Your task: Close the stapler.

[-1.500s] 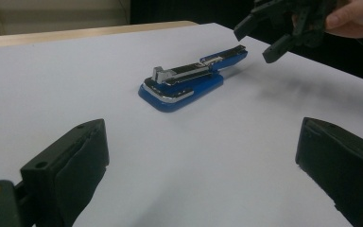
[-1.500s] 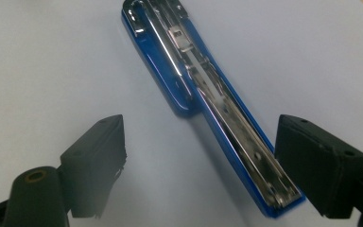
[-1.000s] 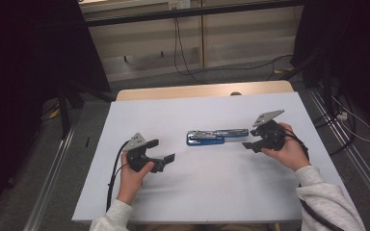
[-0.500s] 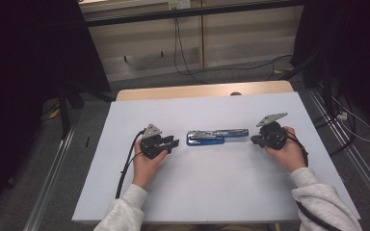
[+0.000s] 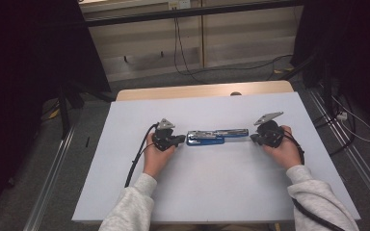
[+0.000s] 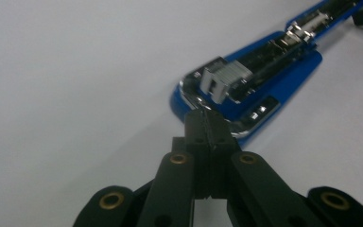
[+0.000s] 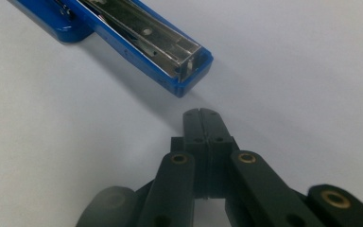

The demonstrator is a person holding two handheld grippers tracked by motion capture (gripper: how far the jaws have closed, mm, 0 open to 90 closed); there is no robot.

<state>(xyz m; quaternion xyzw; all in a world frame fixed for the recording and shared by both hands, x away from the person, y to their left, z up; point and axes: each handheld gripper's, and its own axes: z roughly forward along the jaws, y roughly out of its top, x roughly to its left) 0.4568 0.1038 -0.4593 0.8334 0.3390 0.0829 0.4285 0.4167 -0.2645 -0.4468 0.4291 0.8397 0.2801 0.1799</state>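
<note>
A blue stapler [image 5: 217, 136] lies opened out flat at the middle of the white surface [image 5: 221, 187]. The left gripper [image 5: 180, 140] sits at its 9 o'clock end, fingers pressed together, tips at the stapler's rim. The right gripper [image 5: 253, 138] lies just off the 3 o'clock end, fingers also together, holding nothing.

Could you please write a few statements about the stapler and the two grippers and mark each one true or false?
1. The blue stapler lies swung open flat on the white table. True.
2. The left gripper has its jaws wide apart. False: they are closed together.
3. The right gripper clamps the stapler's end. False: it is shut and a gap separates them.
4. The left gripper's tip is at the stapler's rounded end. True.
</note>
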